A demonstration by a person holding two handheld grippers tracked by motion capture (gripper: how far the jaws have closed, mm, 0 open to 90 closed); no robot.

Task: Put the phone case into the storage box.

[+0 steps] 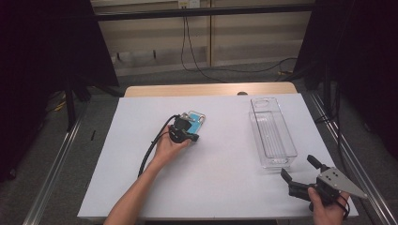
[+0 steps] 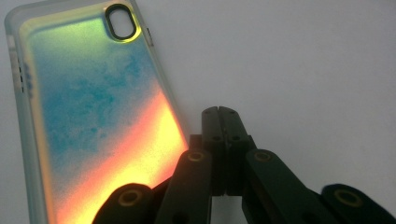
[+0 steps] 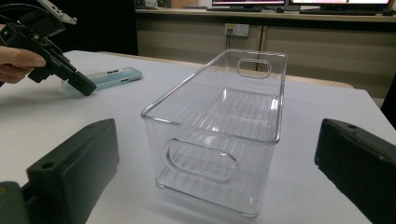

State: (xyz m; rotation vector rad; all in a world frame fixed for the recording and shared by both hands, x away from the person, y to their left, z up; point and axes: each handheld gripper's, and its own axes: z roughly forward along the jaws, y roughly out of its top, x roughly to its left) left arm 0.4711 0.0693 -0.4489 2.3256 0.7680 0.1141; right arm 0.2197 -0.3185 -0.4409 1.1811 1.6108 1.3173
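On the left part of the white worktop [image 1: 141, 187], the person's left hand [image 1: 165, 149] holds the left gripper [image 1: 193, 136], a black tool with a black cable [image 1: 151, 147] that trails back along the forearm. Its jaws are together, with nothing between them; the left gripper view shows the two black tips pressed flat one against the other. The tips point down at the worktop and stand just beside the lower long edge of a translucent phone case with a blue, green and orange iridescent back [image 2: 88, 121]. Whether the tips touch this edge, I cannot tell. The phone case lies flat on the worktop, a little left of the middle, with its oval camera opening [image 2: 120, 21] at the end far from the gripper.

To the right of the middle stands a clear plastic rectangular bin with oval handle cut-outs in its short ends [image 1: 272, 133]. It stands upright with its long side running away from the person, it has nothing in it, and it is well apart from the phone case.

At the right near corner of the worktop, the person's right hand [image 1: 326, 206] holds the right gripper [image 1: 300, 169], which carries a grey three-cornered plate on top. Its jaws are wide apart and hold nothing. They point toward the near short end of the clear bin, near it but not touching.
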